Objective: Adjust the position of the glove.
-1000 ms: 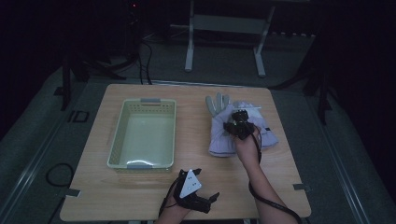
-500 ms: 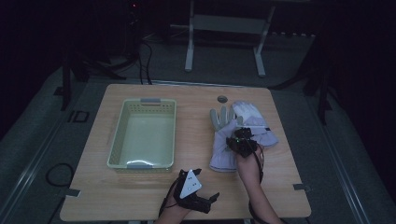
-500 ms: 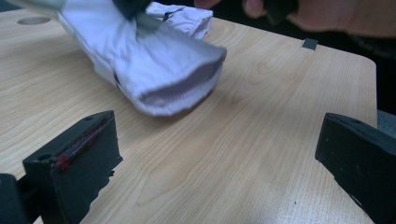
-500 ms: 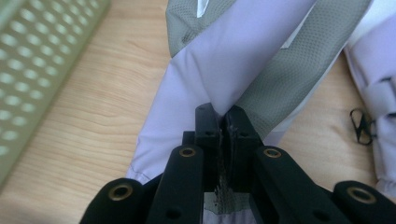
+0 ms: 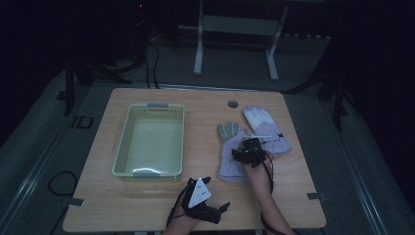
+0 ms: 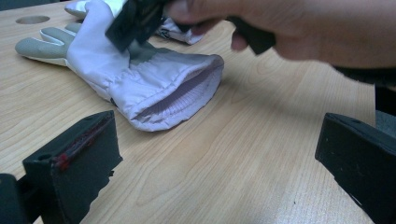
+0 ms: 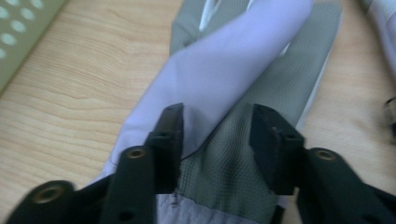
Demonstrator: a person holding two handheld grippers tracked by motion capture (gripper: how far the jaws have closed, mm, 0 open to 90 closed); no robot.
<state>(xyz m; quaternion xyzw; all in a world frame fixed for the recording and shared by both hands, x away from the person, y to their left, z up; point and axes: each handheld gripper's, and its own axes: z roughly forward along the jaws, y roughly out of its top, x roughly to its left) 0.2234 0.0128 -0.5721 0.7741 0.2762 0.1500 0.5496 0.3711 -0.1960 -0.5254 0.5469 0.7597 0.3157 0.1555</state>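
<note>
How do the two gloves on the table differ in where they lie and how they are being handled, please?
The near glove lies closer to the basket, with the right tongs down over it, jaws apart astride its fabric. The far glove lies nearer the table's right edge, beyond those tongs, untouched. Both are pale lilac with grey patches and lie flat on the wooden table.

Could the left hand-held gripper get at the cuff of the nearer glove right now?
Probably yes. The left hand-held gripper stands open, with bare table between it and the nearer glove's open cuff. The right hand-held gripper works farther up that glove.
</note>
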